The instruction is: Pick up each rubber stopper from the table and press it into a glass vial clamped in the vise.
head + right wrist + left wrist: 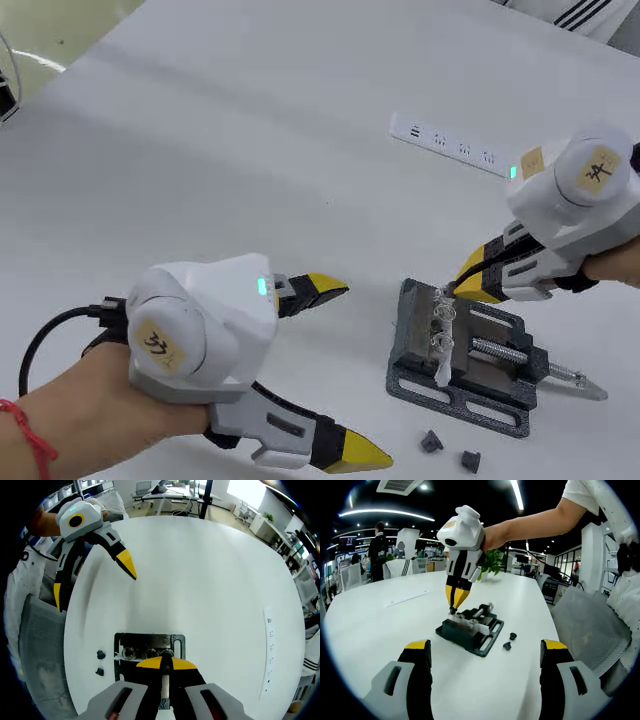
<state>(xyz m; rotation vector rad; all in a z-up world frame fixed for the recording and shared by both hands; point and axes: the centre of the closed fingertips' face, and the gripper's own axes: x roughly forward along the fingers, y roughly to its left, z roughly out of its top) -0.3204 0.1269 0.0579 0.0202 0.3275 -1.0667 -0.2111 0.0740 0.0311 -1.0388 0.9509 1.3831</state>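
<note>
A dark vise (497,398) (451,628) (118,645) holds three upright glass vials (441,345) (469,621) (129,653) in a row. My right gripper (452,291) (452,610) (165,663) points down at the end vial, shut on a small dark rubber stopper at its tips. Two more rubber stoppers (431,441) (470,461) (512,636) (101,654) lie on the white table beside the vise. My left gripper (345,375) (486,647) (95,587) hovers open and holds nothing, a short way from the vise.
A white power strip (450,145) (270,650) lies on the table beyond the vise. The vise's screw handle (575,377) sticks out to one side. Office chairs and people show in the background of the left gripper view.
</note>
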